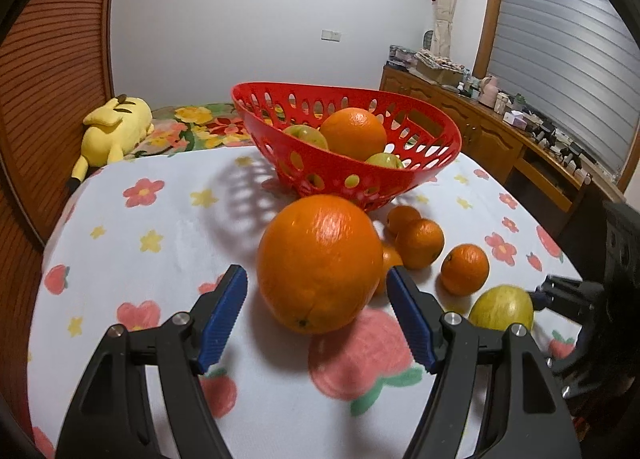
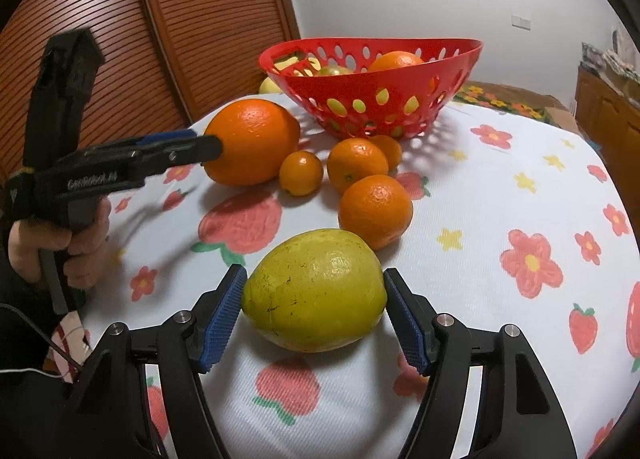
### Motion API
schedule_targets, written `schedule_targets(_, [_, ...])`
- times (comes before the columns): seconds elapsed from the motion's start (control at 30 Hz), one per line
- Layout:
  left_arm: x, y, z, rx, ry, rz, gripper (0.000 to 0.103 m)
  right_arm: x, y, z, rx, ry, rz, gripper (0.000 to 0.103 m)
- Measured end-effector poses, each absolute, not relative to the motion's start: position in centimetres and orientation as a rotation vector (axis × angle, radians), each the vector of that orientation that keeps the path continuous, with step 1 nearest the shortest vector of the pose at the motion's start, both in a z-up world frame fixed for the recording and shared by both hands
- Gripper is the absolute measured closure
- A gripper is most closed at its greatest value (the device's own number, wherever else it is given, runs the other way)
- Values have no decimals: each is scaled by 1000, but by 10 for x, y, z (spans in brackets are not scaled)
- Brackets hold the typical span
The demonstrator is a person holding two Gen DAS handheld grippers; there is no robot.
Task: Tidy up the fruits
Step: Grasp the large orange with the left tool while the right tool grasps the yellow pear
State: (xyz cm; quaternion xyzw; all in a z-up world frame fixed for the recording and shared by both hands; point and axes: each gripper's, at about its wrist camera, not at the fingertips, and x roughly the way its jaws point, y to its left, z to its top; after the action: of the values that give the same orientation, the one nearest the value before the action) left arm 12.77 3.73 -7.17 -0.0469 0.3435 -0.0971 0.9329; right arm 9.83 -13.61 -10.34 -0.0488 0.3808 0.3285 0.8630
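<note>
A large orange (image 1: 319, 262) lies on the flowered tablecloth between the fingers of my open left gripper (image 1: 316, 291); a gap shows on the left side. It also shows in the right wrist view (image 2: 253, 141). My right gripper (image 2: 314, 291) is open around a yellow-green lemon-shaped fruit (image 2: 316, 290), its pads at or almost at the sides. That fruit also shows in the left wrist view (image 1: 502, 307). A red perforated basket (image 1: 400, 175) behind holds an orange (image 1: 353, 133) and green fruits. Several small oranges (image 2: 375, 211) lie in front of the basket.
The table (image 1: 140, 219) has rounded edges. A yellow plush toy (image 1: 114, 131) lies on a bed beyond it. A wooden sideboard (image 1: 500, 131) with clutter stands at the right. Slatted wooden doors (image 2: 120, 39) are on the left.
</note>
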Motion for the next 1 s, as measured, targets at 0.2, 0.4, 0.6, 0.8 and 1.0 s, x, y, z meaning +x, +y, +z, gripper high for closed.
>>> schedule_targets(0.2, [147,38,-72,-115,738,-205,29,97,-135,-104,-110,790,684,32])
schedule_targets(0.4, [158,39,-72,-144,760,-219,28,97,-135,-104,-106,791,686,32])
schedule_targets(0.6, [165,35,-74,-134,776,-213,26,97,-135,-104,-106,791,686,32])
schedule_targets(0.8, [171,33,-81,-137,796,-223,21,97,-135,-104,-106,791,686,32])
schedule_targets(1.0, [176,29,-89,-126,819,-222,20,97,-136,-105,-106,790,686,32])
